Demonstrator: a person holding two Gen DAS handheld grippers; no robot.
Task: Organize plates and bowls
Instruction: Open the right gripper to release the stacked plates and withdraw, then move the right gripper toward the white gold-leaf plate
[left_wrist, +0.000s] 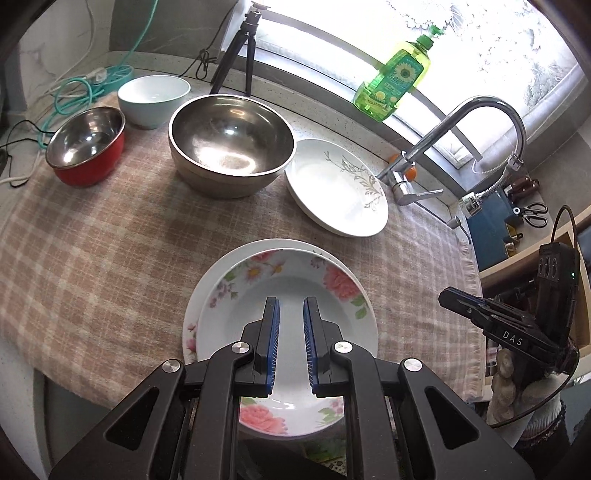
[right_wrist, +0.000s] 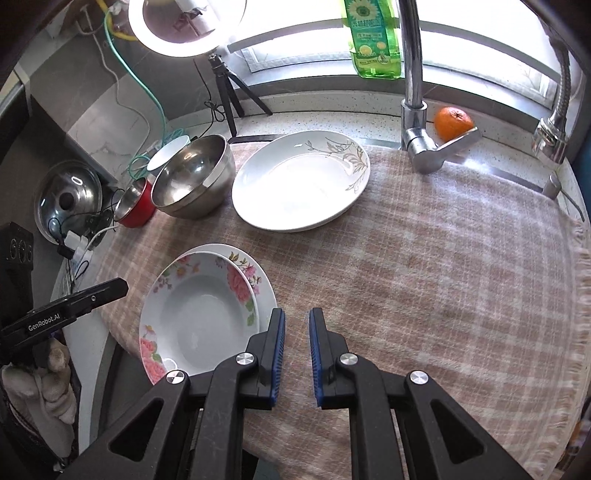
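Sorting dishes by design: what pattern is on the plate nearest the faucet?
The plate is white with a gold-beige leafy sprig along one side, clearest in the right wrist view.

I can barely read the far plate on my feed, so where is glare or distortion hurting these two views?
Right wrist view: window light washes out the middle of the white plate, and the ring light is blown out. Left wrist view: the window is overexposed, the steel bowl shows bright reflections. Both views: fisheye bends the edges, corners dark.
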